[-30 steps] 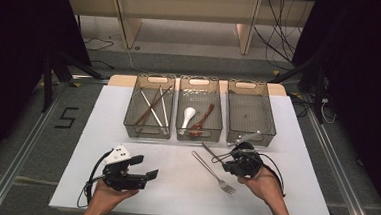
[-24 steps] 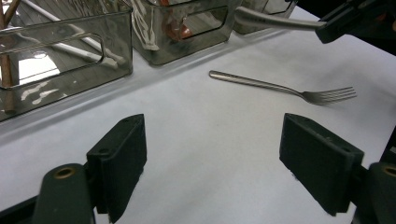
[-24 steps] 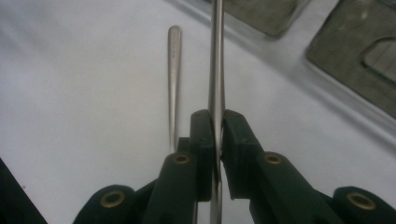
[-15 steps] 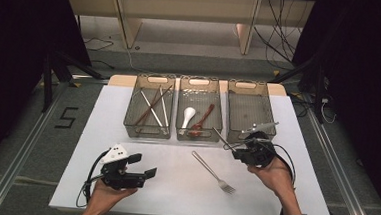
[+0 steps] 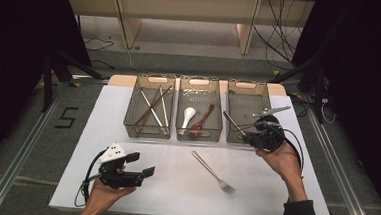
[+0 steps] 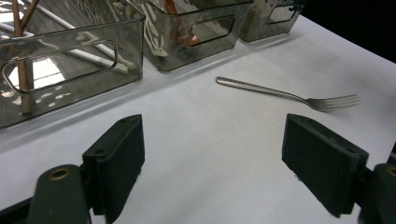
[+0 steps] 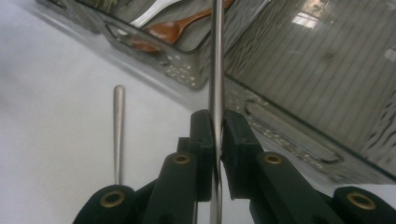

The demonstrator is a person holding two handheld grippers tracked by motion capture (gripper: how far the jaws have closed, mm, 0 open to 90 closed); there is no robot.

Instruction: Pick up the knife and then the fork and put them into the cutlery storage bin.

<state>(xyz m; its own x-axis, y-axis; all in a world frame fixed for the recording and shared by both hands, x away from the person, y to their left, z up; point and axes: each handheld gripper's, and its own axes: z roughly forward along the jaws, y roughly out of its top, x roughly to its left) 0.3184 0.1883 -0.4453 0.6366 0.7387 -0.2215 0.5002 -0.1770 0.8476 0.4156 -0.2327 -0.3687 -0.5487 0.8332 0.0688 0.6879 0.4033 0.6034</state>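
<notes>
Right gripper point(image 5: 255, 128) clamped on a fork point(image 7: 215, 60), carrying it over the right bin point(image 5: 237, 133); next release inside; left gripper point(image 5: 140, 164) open, idle.

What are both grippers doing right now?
Left gripper: open, holding nothing.
Right gripper: shut on a thin metal utensil, lifted beside the right bin.

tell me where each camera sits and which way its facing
High view: above the person's side, looking forward and down at the table; both hands show.
Left gripper view: rides the left gripper, open jaws, looking across at the fork.
Right gripper view: rides the right gripper, shut on a metal utensil, facing the bins.
Shared: the fork.
</notes>
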